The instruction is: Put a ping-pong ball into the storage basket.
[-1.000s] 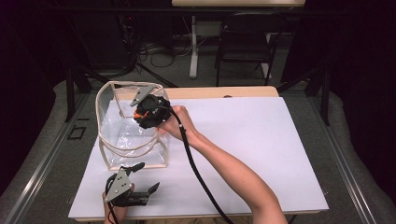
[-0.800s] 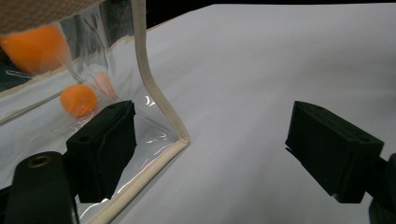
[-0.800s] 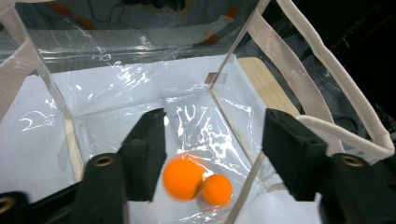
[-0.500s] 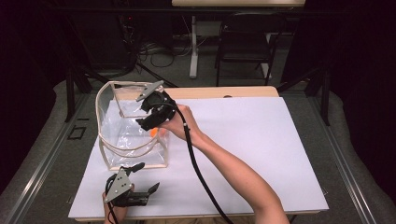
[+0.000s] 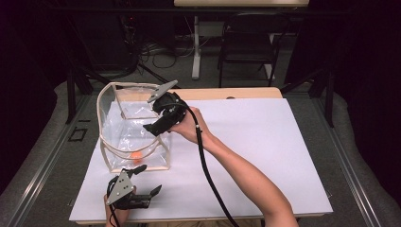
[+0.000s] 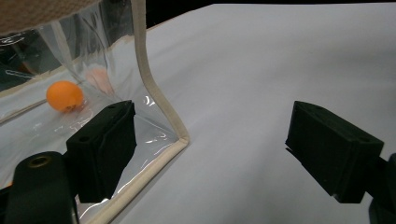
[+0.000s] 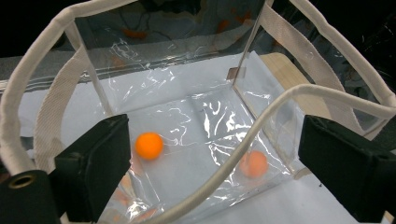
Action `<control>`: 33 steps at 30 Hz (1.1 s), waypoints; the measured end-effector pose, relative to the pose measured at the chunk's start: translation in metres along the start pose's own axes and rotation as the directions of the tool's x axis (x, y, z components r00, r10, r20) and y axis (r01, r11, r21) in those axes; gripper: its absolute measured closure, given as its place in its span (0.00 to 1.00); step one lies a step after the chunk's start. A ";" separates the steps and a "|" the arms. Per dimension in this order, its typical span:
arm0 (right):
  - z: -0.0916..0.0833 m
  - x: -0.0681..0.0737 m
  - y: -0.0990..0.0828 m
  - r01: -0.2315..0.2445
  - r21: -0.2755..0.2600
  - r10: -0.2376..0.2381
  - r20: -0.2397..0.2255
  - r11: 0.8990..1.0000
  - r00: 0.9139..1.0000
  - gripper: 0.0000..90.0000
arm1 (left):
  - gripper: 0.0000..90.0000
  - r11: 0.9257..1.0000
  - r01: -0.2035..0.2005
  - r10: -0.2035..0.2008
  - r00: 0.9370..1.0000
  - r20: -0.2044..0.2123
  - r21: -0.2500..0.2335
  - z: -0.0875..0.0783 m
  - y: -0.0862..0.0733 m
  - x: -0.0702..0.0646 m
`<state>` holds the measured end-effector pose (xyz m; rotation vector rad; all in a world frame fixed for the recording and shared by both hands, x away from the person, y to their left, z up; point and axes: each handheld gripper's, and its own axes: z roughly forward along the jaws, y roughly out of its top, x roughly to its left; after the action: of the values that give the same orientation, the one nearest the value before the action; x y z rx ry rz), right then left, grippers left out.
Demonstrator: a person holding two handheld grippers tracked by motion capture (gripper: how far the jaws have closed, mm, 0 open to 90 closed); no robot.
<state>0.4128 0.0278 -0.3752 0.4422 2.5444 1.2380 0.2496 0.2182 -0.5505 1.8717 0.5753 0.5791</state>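
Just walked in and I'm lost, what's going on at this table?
A person works two handheld grippers at a white-covered table. The right gripper hangs open over a clear bag with cream trim, and an orange ball lies on the bag's floor. The left gripper sits open near the bag's front corner, holding nothing.

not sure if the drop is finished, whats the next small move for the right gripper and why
Probably lift the right gripper up and back, clear of the clear bag. Its jaws stand open and hold nothing, while the orange ball already lies on the bag's floor, so nothing seems left to release.
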 end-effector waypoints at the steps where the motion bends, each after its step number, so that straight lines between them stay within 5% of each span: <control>1: -0.001 0.000 -0.001 -0.001 -0.002 0.001 -0.002 1.000 1.000 0.09 | 0.17 1.000 -0.002 0.002 1.000 0.000 -0.003 0.000 0.000 0.000; 33: -0.037 -0.005 -0.039 -0.006 0.005 0.006 -0.004 1.000 1.000 0.03 | 0.17 1.000 -0.005 0.005 1.000 -0.003 0.004 -0.001 0.000 -0.003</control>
<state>0.3977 -0.0233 -0.3837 0.4486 2.5523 1.2360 0.2465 0.2169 -0.5503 1.8770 0.5745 0.5838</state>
